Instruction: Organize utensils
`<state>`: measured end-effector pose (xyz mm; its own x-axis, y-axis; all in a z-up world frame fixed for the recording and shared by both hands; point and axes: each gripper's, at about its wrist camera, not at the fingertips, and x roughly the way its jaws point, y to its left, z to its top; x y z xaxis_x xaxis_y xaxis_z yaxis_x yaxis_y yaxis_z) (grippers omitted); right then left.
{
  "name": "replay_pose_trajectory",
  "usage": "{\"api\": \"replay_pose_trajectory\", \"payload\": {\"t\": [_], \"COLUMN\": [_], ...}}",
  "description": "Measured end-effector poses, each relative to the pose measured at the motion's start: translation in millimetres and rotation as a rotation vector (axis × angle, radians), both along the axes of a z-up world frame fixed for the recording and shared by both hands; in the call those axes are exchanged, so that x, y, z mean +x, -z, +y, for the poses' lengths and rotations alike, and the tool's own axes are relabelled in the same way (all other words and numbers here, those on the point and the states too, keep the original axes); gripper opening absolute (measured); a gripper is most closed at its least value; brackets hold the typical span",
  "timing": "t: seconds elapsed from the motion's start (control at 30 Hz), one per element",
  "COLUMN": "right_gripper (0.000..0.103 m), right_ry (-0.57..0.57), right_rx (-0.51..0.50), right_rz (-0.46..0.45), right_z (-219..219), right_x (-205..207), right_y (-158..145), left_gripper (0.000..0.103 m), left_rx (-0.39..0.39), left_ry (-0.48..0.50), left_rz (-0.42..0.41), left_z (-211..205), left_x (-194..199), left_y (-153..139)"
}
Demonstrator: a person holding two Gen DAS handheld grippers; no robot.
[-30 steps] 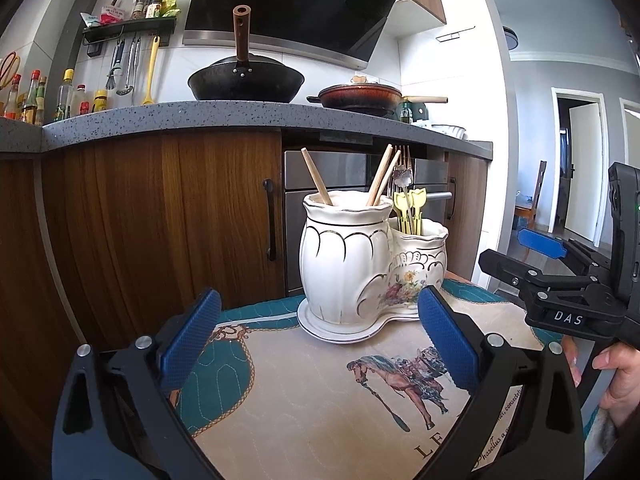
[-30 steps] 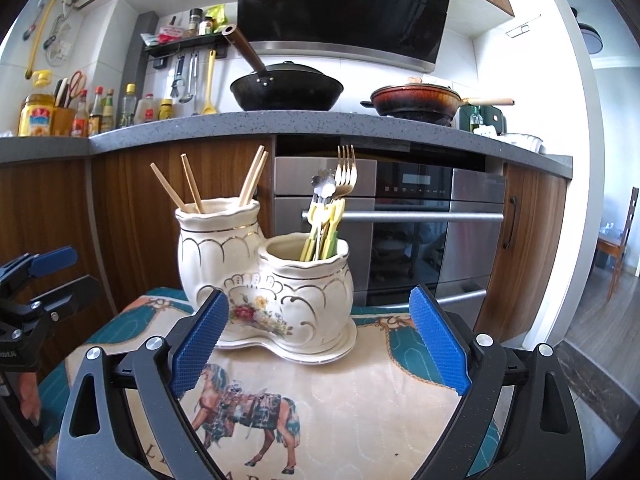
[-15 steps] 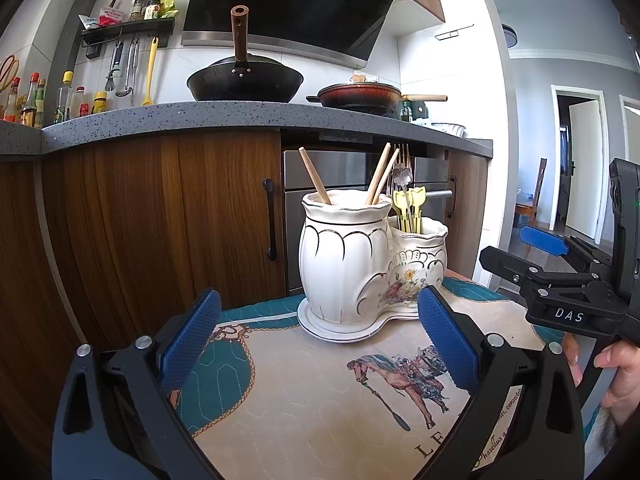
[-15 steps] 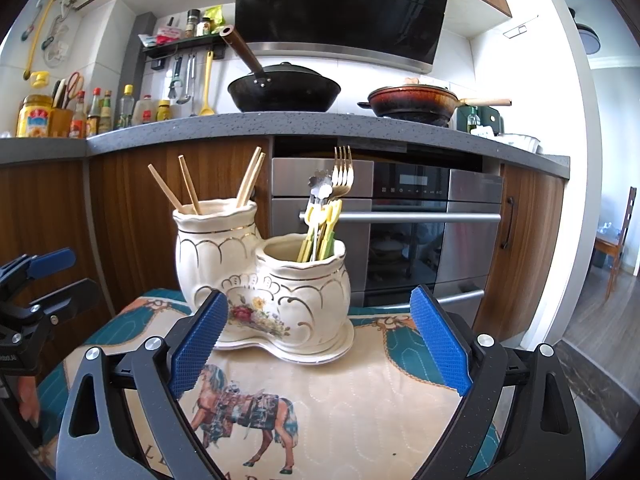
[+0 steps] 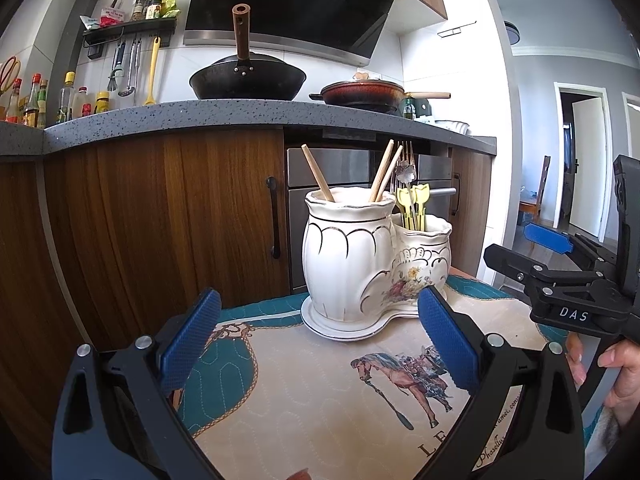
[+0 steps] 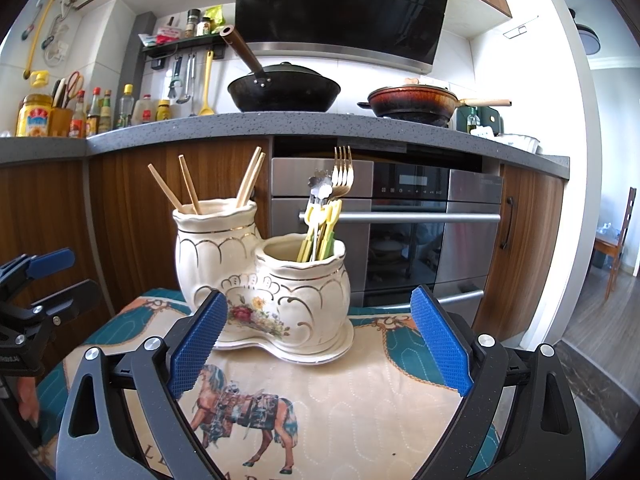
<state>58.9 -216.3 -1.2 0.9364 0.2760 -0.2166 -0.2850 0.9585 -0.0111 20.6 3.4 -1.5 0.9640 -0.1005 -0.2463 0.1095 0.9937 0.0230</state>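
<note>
While both grippers' jaws gape wide and empty: horse-print mat (image 6: 360, 392) before wooden kitchen cabinets (image 5: 160, 216).

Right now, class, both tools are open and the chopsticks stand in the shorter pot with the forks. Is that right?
Not quite. The chopsticks stand in the taller pot; the forks are in the shorter pot, as the right wrist view shows. Both tools are open.

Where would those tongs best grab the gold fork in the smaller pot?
Probably on the gold fork just below its tines, coming from above with the right tongs. It stands tines-up, clear above the small pot, while its handle is buried among the yellow utensils.
</note>
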Motion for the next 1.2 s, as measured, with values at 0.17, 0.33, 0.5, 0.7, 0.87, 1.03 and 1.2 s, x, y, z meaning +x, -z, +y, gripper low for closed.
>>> {"api": "replay_pose_trajectory", "payload": {"t": [0.17,0.33,0.5,0.7,0.87,1.03,1.2], "right_gripper": [0.093,0.093,0.093,0.093,0.093,0.093,0.093], "right_ry": [0.0,0.0,0.0,0.008,0.01,0.01,0.01], "right_rx": [0.0,0.0,-0.001,-0.001,-0.002,-0.002,-0.003], "right_rz": [0.0,0.0,0.002,-0.003,-0.002,-0.001,-0.001], "right_z": [0.1,0.0,0.0,-1.1,-0.8,-0.7,-1.0], "right_x": [0.0,0.0,0.2,-0.3,1.3,0.4,1.2], "right_y": [0.0,0.0,-0.1,-1.1,-1.3,-1.3,-1.2], "left_gripper": [0.097,0.097,0.097,0.097,0.097,0.097,0.097], "left_rx": [0.004,0.003,0.003,0.002,0.001,0.002,0.002], "left_ry": [-0.001,-0.003,-0.003,-0.006,-0.004,-0.002,-0.006], "left_rz": [-0.002,0.003,0.004,0.002,0.007,0.018,0.018], "left_z": [-0.8,-0.6,-0.4,0.1,0.2,0.5,0.5], "left_x": [-0.8,-0.4,-0.5,0.2,1.3,3.9,3.9], "left_y": [0.3,0.7,0.8,1.2,1.9,2.9,2.6]}}
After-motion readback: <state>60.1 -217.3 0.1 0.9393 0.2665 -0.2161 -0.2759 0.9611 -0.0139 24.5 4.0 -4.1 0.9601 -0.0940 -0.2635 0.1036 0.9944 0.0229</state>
